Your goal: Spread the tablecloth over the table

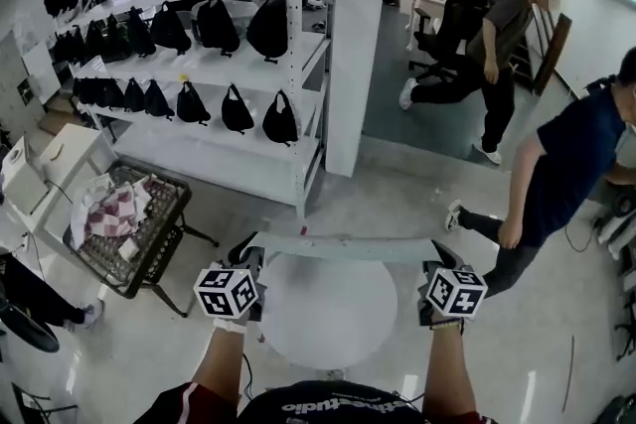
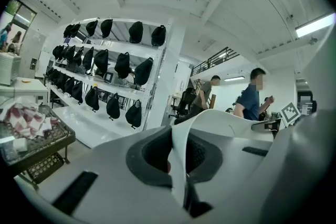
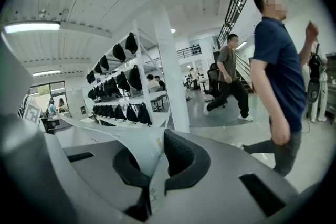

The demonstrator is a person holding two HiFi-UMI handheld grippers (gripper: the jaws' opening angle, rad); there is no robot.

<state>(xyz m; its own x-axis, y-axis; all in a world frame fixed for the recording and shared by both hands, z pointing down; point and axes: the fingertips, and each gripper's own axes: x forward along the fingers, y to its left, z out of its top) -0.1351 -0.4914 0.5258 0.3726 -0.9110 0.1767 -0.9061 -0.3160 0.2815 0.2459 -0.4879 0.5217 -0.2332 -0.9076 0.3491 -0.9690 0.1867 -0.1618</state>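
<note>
Your left hand-held gripper [image 2: 177, 165] is fully closed on one end of the white tablecloth [image 1: 343, 248]. In the left gripper view the fabric is pinched between the dark pads [image 2: 152, 153] and folds away toward the right of the frame. Your right hand-held gripper [image 3: 152, 178] is clamped in the same way on the other end, and there the cloth rises from the jaws toward the left of the frame.

In the head view, low centre, the tablecloth runs as a taut, nearly level band between the two hand-held grippers. It lies across the far edge of the round white counter [image 1: 328, 318]; contact with the top cannot be determined.

At left of frame stands a wire basket [image 1: 169, 213] holding checked cloth [image 1: 114, 213]. At upper left is a white shelf rack [image 1: 298, 114] of black bags [image 1: 237, 109]. Two persons [image 1: 497, 45] are at right of frame.
</note>
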